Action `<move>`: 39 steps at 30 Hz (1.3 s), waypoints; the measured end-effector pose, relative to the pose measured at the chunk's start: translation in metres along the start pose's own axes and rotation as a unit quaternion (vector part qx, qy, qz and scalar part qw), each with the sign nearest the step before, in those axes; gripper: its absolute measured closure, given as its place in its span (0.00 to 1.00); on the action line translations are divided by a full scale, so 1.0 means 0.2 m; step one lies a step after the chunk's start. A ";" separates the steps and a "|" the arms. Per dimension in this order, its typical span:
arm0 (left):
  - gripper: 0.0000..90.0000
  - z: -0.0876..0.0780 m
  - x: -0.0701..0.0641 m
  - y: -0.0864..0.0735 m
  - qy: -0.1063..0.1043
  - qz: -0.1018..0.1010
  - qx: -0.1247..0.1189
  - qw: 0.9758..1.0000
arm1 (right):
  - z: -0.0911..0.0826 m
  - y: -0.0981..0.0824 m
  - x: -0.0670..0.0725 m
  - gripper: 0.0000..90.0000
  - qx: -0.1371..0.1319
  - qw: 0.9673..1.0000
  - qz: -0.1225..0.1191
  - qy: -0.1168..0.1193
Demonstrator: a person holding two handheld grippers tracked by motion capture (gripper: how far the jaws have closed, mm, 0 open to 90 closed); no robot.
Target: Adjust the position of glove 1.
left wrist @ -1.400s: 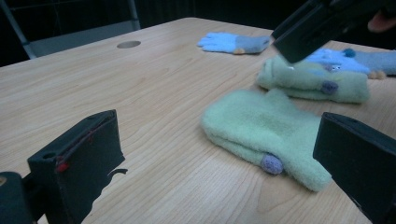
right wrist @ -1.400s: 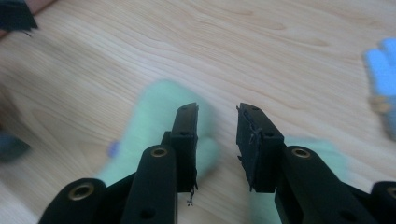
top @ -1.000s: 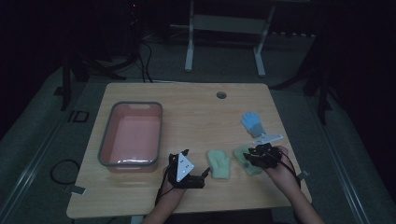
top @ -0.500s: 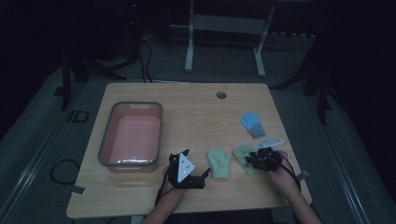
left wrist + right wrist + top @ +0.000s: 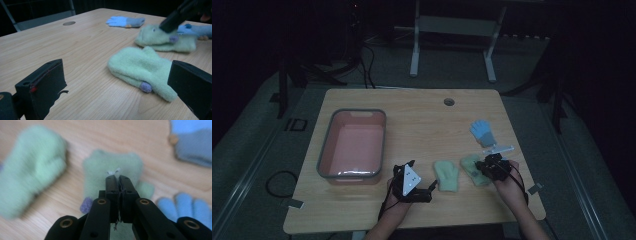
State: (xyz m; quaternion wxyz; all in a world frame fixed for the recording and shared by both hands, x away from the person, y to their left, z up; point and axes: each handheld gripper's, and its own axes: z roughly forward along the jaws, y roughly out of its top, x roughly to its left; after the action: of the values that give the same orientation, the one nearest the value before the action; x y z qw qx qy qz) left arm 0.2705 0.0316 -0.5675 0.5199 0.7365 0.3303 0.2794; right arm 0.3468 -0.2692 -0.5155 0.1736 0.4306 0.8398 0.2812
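The right gripper [image 5: 117, 178] is clamping shut on the green mitten [image 5: 112, 173], jaws just closing, needing a clean lift next.

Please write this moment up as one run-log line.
right gripper: jaws just closed, pinching right-hand fuzzy green mitten | left gripper: open, near other fuzzy green mitten | pink plastic tub: untouched

Green mittens: two, [image 5: 447, 176] at the table's near edge and [image 5: 472, 168] just right of it.
Blue gloves: two, [image 5: 482, 132] toward the right edge and [image 5: 190, 208] beside the second mitten.
Pink tubs: one [image 5: 324, 150], left side.
Grippers: two, left gripper [image 5: 424, 190], right gripper [image 5: 482, 167].
Tables: one [image 5: 422, 115].
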 end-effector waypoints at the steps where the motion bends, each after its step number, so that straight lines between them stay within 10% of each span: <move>1: 0.02 0.00 0.00 0.00 0.000 0.000 0.000 1.000 | -0.02 0.02 0.01 0.97 -0.005 1.000 0.003 -0.004; 8: 0.02 0.00 0.00 0.00 0.000 0.000 0.001 1.000 | -0.17 0.09 0.05 0.97 -0.015 0.999 0.037 -0.006; 21: 0.02 0.00 0.00 0.00 0.000 0.001 0.001 1.000 | -0.36 0.13 0.09 0.97 -0.035 0.992 0.091 -0.081; 39: 0.02 0.00 0.00 0.00 -0.001 0.003 0.000 1.000 | -0.11 -0.03 0.15 0.97 0.008 0.987 0.148 -0.066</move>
State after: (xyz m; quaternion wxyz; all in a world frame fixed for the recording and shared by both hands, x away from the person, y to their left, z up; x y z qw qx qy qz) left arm 0.2702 0.0312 -0.5674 0.5190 0.7379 0.3277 0.2806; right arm 0.3128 -0.2543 -0.5034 0.1815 0.5691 0.7558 0.2682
